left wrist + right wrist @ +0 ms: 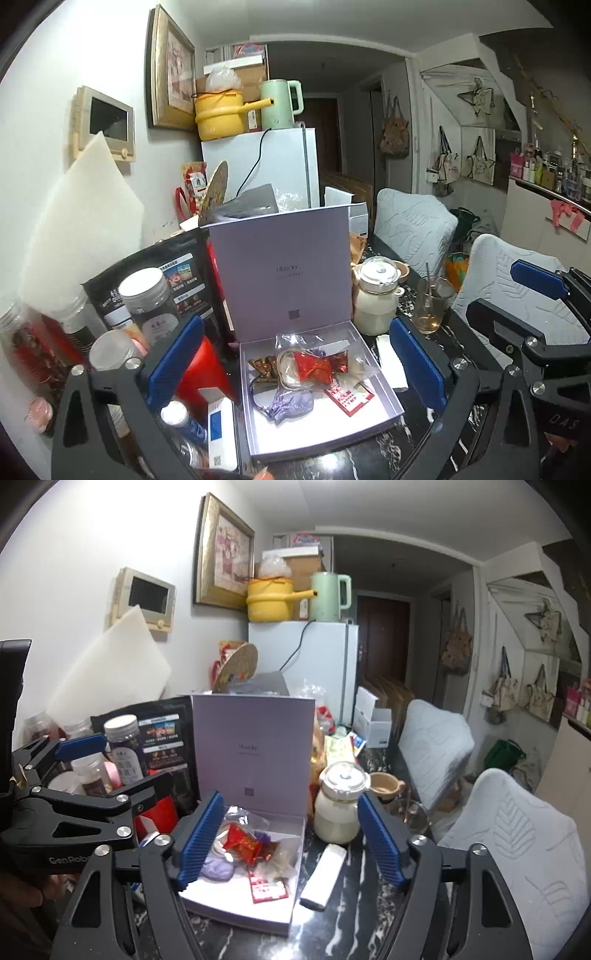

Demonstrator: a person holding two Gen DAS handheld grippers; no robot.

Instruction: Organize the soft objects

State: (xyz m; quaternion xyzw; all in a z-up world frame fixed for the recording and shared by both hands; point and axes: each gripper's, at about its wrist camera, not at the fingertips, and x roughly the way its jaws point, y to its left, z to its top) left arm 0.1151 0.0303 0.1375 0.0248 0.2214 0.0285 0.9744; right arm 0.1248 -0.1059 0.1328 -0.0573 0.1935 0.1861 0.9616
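An open lavender gift box point(384, 410) with its lid standing upright sits on the dark marble table; it shows in the right wrist view too point(295, 853). Inside lie a red satin pouch point(312, 365), a purple fabric pouch point(291, 402), a red card packet point(349, 397) and clear plastic bags. In the right wrist view I see the red pouch point(243, 845) and purple pouch point(218, 867). My left gripper point(295, 369) is open and empty over the box. My right gripper point(288, 838) is open and empty, above the box's right side.
A white tissue pack point(325, 875) lies right of the box. A cream teapot point(340, 805) and a glass cup point(430, 306) stand behind it. Jars, a black bag and a red container point(201, 373) crowd the left. White-covered chairs point(517, 842) stand at right.
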